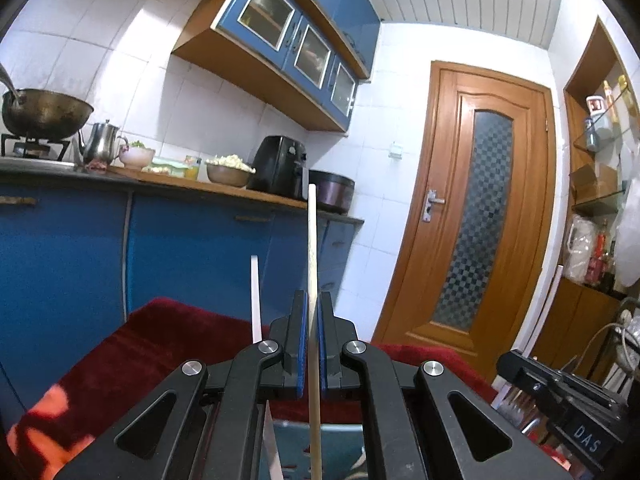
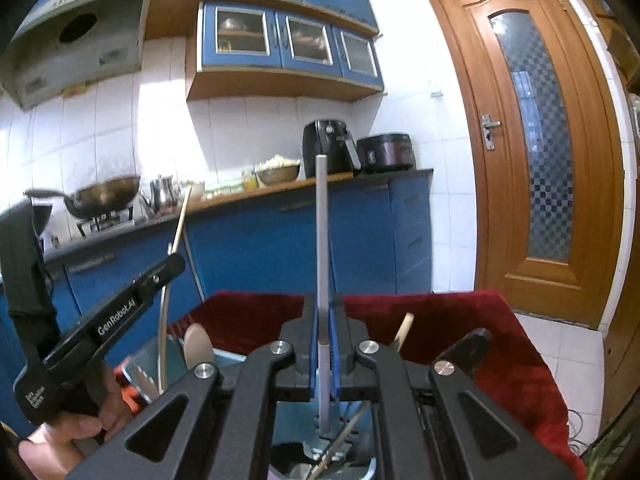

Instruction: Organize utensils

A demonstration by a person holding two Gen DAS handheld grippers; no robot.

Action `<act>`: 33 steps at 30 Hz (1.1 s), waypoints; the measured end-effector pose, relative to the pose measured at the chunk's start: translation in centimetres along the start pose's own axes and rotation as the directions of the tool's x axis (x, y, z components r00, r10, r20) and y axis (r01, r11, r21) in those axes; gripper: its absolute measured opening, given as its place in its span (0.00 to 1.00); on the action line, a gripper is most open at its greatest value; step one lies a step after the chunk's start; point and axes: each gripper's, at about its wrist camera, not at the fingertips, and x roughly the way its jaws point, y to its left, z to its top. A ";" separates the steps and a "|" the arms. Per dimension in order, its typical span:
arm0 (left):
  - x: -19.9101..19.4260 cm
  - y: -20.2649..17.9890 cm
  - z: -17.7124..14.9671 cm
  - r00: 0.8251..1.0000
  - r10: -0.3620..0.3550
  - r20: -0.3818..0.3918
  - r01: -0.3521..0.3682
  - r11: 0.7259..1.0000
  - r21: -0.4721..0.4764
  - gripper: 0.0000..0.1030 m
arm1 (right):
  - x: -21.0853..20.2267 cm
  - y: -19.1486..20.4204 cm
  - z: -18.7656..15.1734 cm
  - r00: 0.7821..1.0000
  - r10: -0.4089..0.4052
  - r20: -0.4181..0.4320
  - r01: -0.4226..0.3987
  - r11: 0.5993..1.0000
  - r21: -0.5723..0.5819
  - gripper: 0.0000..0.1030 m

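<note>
Each gripper is clamped on an upright utensil: left gripper point(image 1: 313, 344) on a wooden stick point(image 1: 312, 248), right gripper point(image 2: 323, 350) on a grey metal handle point(image 2: 322, 240), both directly above the blue holder point(image 1: 340, 452).

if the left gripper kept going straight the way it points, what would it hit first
Probably the blue counter cabinets. The left gripper, shut on a wooden stick, points over the red cloth toward them; nothing nearer shows in that line, though depth is unclear.

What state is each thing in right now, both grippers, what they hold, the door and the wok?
Left gripper: jaws shut on thin pale wooden stick, held upright.
Right gripper: jaws shut on grey metal handle, upright.
Brown wooden door with frosted glass panel: closed.
Dark metal wok: sitting on the gas stove.
</note>
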 end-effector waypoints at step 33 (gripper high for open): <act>-10.9 1.0 0.4 0.972 0.006 -0.236 0.014 0.996 0.087 0.76 | -11.1 4.0 -0.4 0.999 0.051 -0.009 -0.050 0.996 0.074 0.89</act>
